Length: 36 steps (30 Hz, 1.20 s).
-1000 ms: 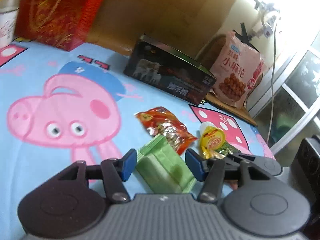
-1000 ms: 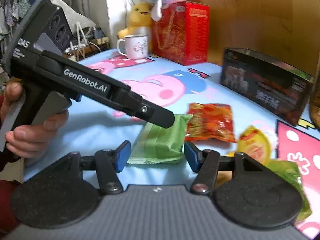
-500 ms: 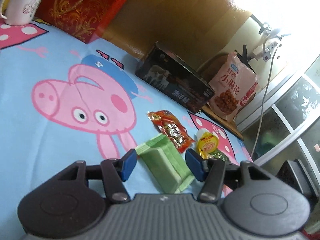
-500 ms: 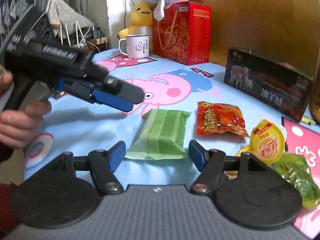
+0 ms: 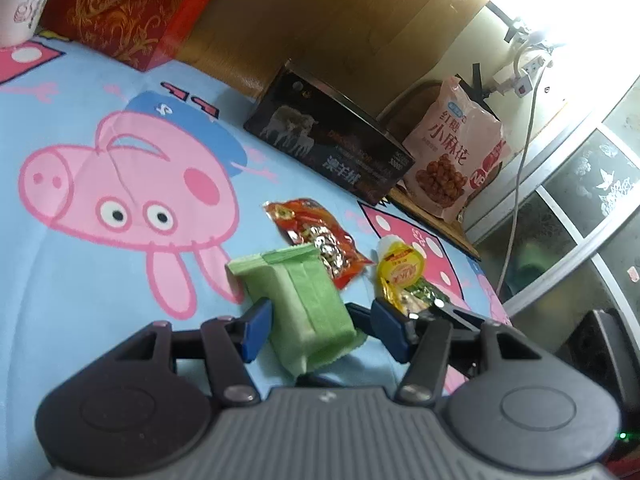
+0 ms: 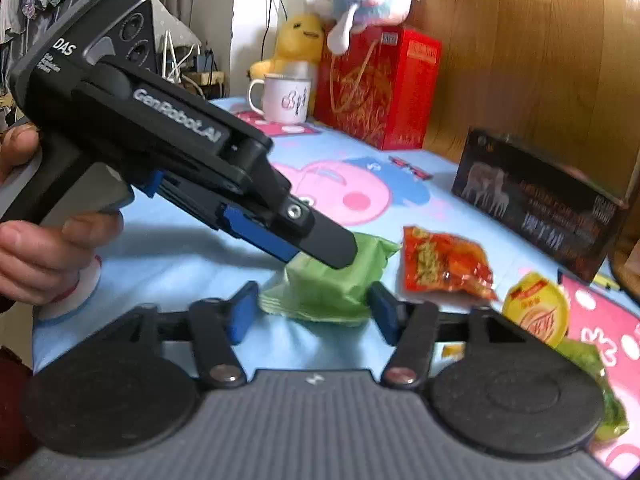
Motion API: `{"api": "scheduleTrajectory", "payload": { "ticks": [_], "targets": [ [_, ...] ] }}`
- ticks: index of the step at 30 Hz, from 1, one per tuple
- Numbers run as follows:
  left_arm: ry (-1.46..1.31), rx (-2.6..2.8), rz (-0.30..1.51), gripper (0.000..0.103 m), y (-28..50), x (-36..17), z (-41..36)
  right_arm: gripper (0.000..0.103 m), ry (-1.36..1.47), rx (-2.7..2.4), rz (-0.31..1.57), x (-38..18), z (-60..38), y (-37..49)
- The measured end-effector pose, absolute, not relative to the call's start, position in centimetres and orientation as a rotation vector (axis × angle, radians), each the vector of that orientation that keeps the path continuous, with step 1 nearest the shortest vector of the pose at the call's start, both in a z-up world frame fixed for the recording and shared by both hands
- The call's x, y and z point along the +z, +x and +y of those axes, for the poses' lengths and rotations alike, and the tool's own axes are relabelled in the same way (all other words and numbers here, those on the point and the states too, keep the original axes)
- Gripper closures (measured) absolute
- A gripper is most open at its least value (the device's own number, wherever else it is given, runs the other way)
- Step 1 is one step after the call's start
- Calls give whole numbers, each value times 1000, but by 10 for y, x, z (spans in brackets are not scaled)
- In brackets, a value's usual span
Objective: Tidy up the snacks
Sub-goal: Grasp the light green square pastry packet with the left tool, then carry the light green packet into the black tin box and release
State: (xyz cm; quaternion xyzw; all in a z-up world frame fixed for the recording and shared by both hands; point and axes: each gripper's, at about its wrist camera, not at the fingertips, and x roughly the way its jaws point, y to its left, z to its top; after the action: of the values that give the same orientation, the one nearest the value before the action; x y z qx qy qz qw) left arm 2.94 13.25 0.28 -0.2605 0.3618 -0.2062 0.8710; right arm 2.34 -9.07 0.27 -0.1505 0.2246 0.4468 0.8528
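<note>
A green snack packet (image 5: 304, 308) lies tipped up on the blue cartoon-pig sheet (image 5: 80, 280). My left gripper (image 5: 322, 330) straddles it. Its left pad touches the packet's edge and its right pad stands just clear, so it is open. In the right wrist view the packet (image 6: 328, 284) bulges between the pads of my right gripper (image 6: 312, 316). These jaws are closing and both pads meet its crimped near end. The left gripper (image 6: 316, 254) reaches in from the left over the packet, held by a hand (image 6: 40, 256). A red packet (image 6: 444, 264) and a yellow jelly cup (image 6: 536, 312) lie to the right.
A black box (image 5: 332, 148) and a pink snack bag (image 5: 456, 152) stand at the back right. A red gift bag (image 6: 376, 84), a white mug (image 6: 286, 98) and plush toys (image 6: 304, 36) stand at the back left. A clear green bag (image 6: 592, 380) lies by the jelly cup.
The right jaws widened, then narrowed onto the green packet. The left gripper lifted off, then dropped back over it. The packet now sits humped and tilted instead of flat.
</note>
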Motion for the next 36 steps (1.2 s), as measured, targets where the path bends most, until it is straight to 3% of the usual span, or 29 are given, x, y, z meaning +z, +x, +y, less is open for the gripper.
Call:
{"api": "scheduleTrajectory", "payload": {
  "ticks": [5,6,7,8,14,17,19,21,29,32,34,36],
  "targets": [
    [-567,-432,759,48,33,3,134,52,-281,929,480,4,-93,27],
    [-570,-425,760,44,34,3,135,53,-273,929,473,5,-94,27],
    [-578,-423,763,42,35,2,137,68,-270,935,460,7,-94,25],
    [-592,-428,768,42,35,0,139,72,-269,937,443,8,-94,23],
    [-637,-426,769,42,31,-3,151,73,-253,937,449,9,-93,25],
    [-637,-418,760,42,27,-2,157,70,-223,938,477,6,-95,27],
    [-639,-421,754,42,25,0,160,56,-203,936,497,5,-97,29],
    [-640,-435,753,42,26,0,160,48,-187,932,514,4,-99,30],
    [-618,-473,777,40,38,-4,145,32,-273,947,551,0,-88,27],
    [-578,-437,763,38,42,0,138,40,-320,950,527,0,-77,26],
    [-547,-434,753,38,39,4,135,59,-327,907,506,1,-74,28],
    [-547,-447,734,38,36,9,136,61,-301,889,495,3,-78,32]
  ]
}}
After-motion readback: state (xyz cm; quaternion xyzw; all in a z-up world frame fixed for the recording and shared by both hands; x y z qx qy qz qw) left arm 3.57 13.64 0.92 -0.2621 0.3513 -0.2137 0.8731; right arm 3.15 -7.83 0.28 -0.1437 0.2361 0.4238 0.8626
